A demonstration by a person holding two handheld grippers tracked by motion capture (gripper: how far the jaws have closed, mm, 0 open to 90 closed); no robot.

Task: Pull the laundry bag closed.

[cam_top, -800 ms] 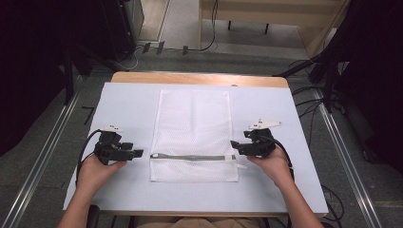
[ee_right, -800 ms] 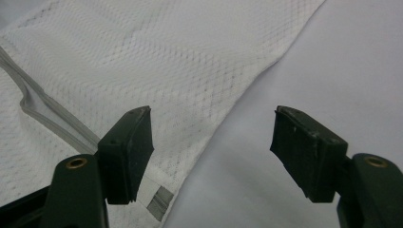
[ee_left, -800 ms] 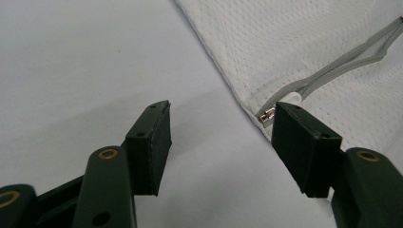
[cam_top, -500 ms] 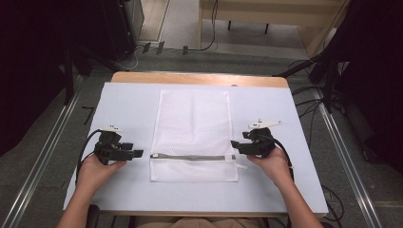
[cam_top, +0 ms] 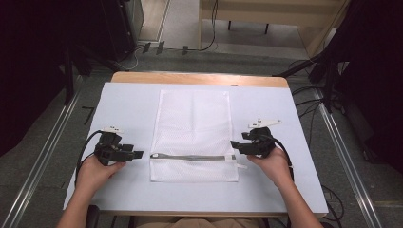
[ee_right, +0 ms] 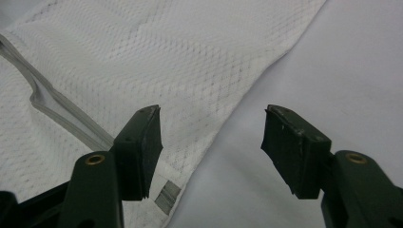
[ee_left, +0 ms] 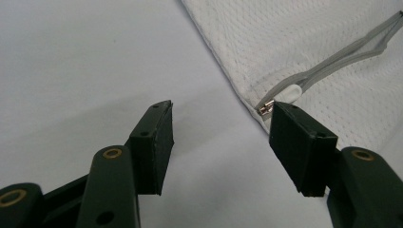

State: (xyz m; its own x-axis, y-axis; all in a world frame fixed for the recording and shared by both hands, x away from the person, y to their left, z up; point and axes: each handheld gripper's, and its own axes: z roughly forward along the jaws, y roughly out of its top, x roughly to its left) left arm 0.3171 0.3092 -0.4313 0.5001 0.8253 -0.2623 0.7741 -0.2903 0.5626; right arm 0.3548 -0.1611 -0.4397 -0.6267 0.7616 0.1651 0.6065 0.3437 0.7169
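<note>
The white mesh laundry bag lies flat at the middle of the pale blue table cover, its grey zipper running across near the person's side. In the left gripper view the bag is cut off at the top and right edges, and the metal zipper pull sits partly behind the tip of one jaw, so contact there cannot be judged. In the right gripper view the bag runs out of frame at the left, and the grey tab at the zipper's end is half hidden under a jaw. The left gripper sits just beside the bag's left edge with its jaws wide apart and nothing between them (bare cover shows in the gap). The right gripper stands at the bag's right edge, jaws likewise spread wide, gripping nothing; the bag's border passes beneath the gap.
</note>
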